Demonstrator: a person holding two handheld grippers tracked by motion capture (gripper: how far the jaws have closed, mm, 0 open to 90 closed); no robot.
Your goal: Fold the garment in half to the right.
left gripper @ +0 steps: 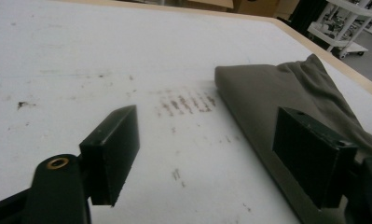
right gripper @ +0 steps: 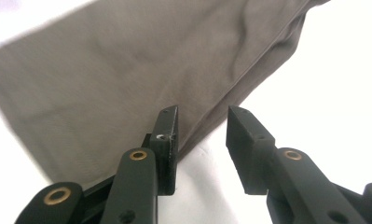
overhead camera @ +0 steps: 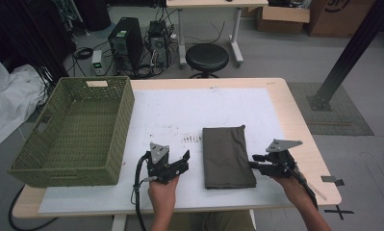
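Two grippers were held low over the white table (overhead camera: pixel 180 110), one on each side of a folded grey-olive cloth (overhead camera: pixel 226 156). The left gripper (overhead camera: pixel 172 161) was spread wide; the right gripper (overhead camera: pixel 254 161) was parted narrowly at the cloth's near right edge, nothing pinched. Forearms were cut off at the frame. A green woven basket (overhead camera: pixel 74 132) sat left.

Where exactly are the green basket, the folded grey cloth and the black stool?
green basket (overhead camera: pixel 123 134), high view, on its near right wall.
folded grey cloth (overhead camera: pixel 226 156), high view, on the middle of its top face.
black stool (overhead camera: pixel 207 56), high view, on the round seat.
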